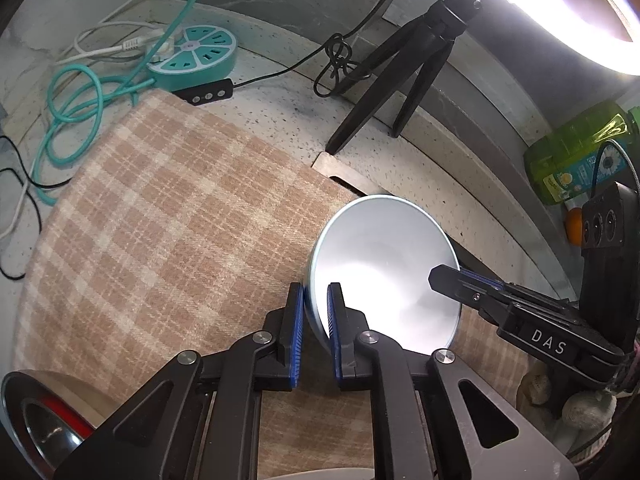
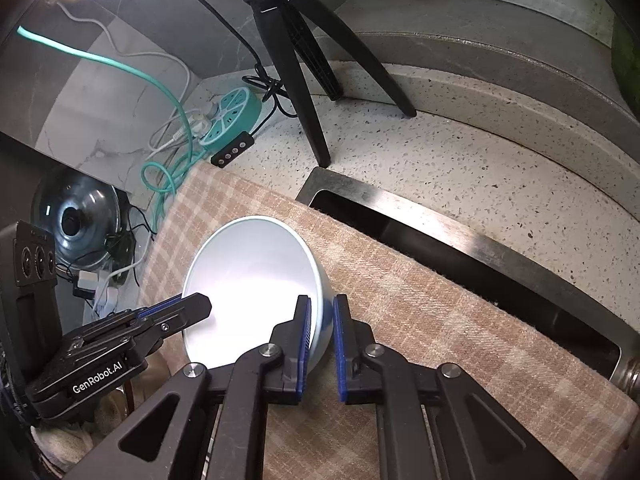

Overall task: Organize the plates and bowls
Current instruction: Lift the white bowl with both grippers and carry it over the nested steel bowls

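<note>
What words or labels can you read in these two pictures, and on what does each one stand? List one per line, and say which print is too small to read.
"DAS": on the right gripper, side of its body.
"GenRobot.AI": on the left gripper, side of its body.
Label on the green bottle: too small and blurred to read.

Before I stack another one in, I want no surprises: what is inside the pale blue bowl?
The bowl looks empty: bare, glossy inside with lamp glare. Only the tips of both tongs' inner fingers reach over its rim. The checked cloth beneath it is hidden.
</note>
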A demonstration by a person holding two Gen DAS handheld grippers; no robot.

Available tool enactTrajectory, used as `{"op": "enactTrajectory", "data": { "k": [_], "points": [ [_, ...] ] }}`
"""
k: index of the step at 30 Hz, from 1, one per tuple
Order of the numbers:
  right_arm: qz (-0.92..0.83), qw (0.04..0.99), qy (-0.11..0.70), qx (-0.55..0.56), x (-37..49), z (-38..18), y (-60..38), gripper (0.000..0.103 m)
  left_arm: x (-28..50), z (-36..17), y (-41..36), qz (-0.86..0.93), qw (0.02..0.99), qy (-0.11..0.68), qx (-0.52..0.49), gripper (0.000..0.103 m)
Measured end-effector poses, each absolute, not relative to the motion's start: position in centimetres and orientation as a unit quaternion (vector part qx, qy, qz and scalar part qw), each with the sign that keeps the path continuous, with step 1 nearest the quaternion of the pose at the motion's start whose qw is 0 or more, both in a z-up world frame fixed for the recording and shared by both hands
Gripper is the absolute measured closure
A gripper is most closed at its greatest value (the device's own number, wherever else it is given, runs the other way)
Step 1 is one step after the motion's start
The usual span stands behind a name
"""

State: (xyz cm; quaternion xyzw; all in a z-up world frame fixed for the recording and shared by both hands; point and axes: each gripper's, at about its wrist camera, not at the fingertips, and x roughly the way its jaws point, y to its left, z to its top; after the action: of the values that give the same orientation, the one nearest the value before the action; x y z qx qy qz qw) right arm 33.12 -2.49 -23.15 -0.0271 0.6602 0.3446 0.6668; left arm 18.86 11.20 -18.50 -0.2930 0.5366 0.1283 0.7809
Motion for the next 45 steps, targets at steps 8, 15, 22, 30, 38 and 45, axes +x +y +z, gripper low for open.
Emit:
{"op": "enactTrajectory", "data": {
  "k": [8,15,22,30,38,45],
  "points": [
    [0.336,0.675,0.656,-0.030,32.6,-21.9,-2.8,0.093,18.3,-17.7,10.8,0.115,0.787,0.531,-0.291,0.093],
    [0.325,0.691,0.645,-0.027,31.9,-19.6,-3.5,0.094,17.5,-16.1,10.0,0.094,0.800,0.520,-0.284,0.093],
    [0.317,0.703,0.636,-0.025,30.3,-17.6,-3.8,0.094,16.1,-14.4,9.9,0.076,0.811,0.509,-0.278,0.093],
    [0.312,0.712,0.628,-0.021,27.9,-15.3,-3.7,0.094,14.0,-12.8,10.3,0.062,0.819,0.500,-0.274,0.093],
    [0.314,0.717,0.622,-0.025,25.1,-13.6,-2.6,0.094,11.3,-11.6,11.1,0.058,0.825,0.494,-0.268,0.093],
    [0.322,0.718,0.617,-0.030,22.5,-12.2,-1.0,0.094,8.7,-10.8,12.3,0.061,0.827,0.489,-0.270,0.093]
  ]
}}
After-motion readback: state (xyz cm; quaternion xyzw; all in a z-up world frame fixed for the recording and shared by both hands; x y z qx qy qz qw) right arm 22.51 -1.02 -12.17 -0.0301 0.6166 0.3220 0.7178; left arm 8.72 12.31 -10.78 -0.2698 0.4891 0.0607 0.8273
